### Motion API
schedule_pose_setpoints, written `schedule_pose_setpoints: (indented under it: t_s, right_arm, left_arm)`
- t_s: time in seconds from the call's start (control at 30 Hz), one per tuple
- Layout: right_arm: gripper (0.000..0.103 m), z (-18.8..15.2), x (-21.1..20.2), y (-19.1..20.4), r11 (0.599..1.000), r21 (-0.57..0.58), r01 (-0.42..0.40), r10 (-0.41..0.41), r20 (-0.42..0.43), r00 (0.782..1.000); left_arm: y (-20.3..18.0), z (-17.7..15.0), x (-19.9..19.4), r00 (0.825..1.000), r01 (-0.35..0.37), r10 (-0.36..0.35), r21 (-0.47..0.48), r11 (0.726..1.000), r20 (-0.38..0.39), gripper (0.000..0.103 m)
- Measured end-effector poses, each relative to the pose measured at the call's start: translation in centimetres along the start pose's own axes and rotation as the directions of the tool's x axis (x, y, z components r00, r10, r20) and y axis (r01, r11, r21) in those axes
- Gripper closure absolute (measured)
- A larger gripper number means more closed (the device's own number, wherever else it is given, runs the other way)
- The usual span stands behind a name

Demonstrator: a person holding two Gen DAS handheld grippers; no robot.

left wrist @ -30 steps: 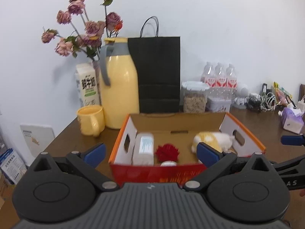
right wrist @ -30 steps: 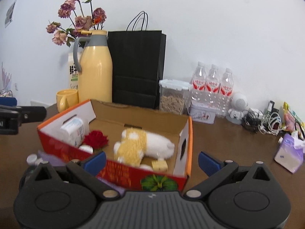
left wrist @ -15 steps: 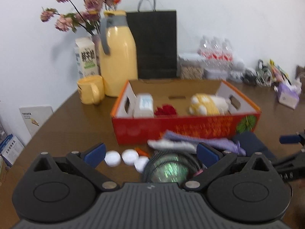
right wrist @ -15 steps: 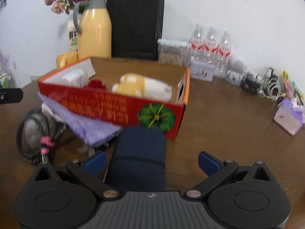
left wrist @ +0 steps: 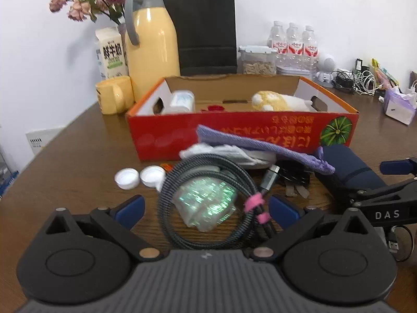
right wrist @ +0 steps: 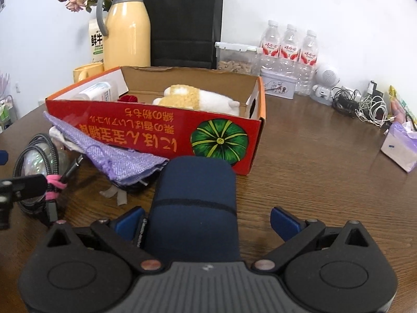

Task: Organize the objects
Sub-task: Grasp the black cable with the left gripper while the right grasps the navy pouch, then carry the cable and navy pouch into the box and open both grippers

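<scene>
Left wrist view: left hand-held gripper (left wrist: 206, 210) spread wide, empty, over a coiled cable (left wrist: 208, 203) on the brown surface (left wrist: 78, 156).
Right wrist view: right hand-held gripper (right wrist: 207, 220) spread wide, empty, either side of a navy pouch (right wrist: 195, 198).
Box: red box (right wrist: 156, 133) behind, holding a plush toy (right wrist: 198, 99).
Cloth: purple cloth (right wrist: 114, 154) against the box front.

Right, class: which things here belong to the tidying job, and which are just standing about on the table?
Part of the job:
red box
coiled cable
navy case
purple cloth
white caps
plush toy, already in the box

Just standing about:
yellow flask
yellow mug
milk carton
black bag
water bottles
tissue pack
</scene>
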State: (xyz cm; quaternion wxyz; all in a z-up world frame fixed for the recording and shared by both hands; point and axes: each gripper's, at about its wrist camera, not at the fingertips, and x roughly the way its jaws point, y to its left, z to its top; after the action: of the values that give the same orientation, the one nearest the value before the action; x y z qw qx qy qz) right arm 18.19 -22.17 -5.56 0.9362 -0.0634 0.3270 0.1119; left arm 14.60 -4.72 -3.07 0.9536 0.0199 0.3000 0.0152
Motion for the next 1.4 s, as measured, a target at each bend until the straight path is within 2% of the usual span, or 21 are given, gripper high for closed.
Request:
schedule_pose_setpoints:
  t_s: [0.17,0.43,0.5,0.57,0.67,0.87,1.07,1.4]
  right_arm:
    - [0.008,-0.4,0.4,0.1,1.0,0.0,-0.004,0.004,0.002,1.0]
    - [0.017,-0.6,0.3,0.0,0.999,0.011,-0.03,0.03,0.008,1.0]
    - [0.02,-0.7,0.2,0.0,0.999,0.013,-0.037,0.037,0.01,0.999]
    - [0.031,-0.7,0.1,0.0,0.999,0.017,-0.045,0.045,0.016,0.999]
    - [0.034,-0.7,0.0,0.1,0.999,0.021,-0.039,0.039,0.023,0.999]
    - [0.04,-0.8,-0.4,0.3,0.999,0.014,-0.031,0.03,0.043,0.999]
    - [0.041,-0.5,-1.6,0.3,0.999,0.014,-0.041,0.039,0.076,0.996]
    - [0.042,-0.2,-4.1,0.2,0.999,0.006,-0.043,0.042,0.128,0.991]
  left_arm:
    - [-1.1,-0.6,0.2,0.998,-0.059,0.059,0.005,0.998,0.028,0.0]
    - [-1.5,-0.9,1.1,0.995,-0.098,0.097,-0.023,0.995,-0.017,0.0]
    - [-1.5,-1.0,0.9,0.995,-0.096,0.095,-0.031,0.995,-0.012,0.0]
    - [-1.5,-1.2,0.6,0.996,-0.088,0.088,-0.039,0.995,-0.003,0.005]
    - [-1.3,-1.4,0.1,0.997,-0.081,0.082,-0.053,0.995,0.014,0.009]
    - [-1.1,-1.4,-0.8,0.997,-0.066,0.067,-0.049,0.997,0.025,0.01]
    - [-0.5,-0.9,-2.1,0.999,-0.041,0.042,-0.037,0.998,0.027,0.01]
    - [0.1,0.1,-5.3,0.997,-0.013,0.014,-0.006,1.0,0.079,0.011]
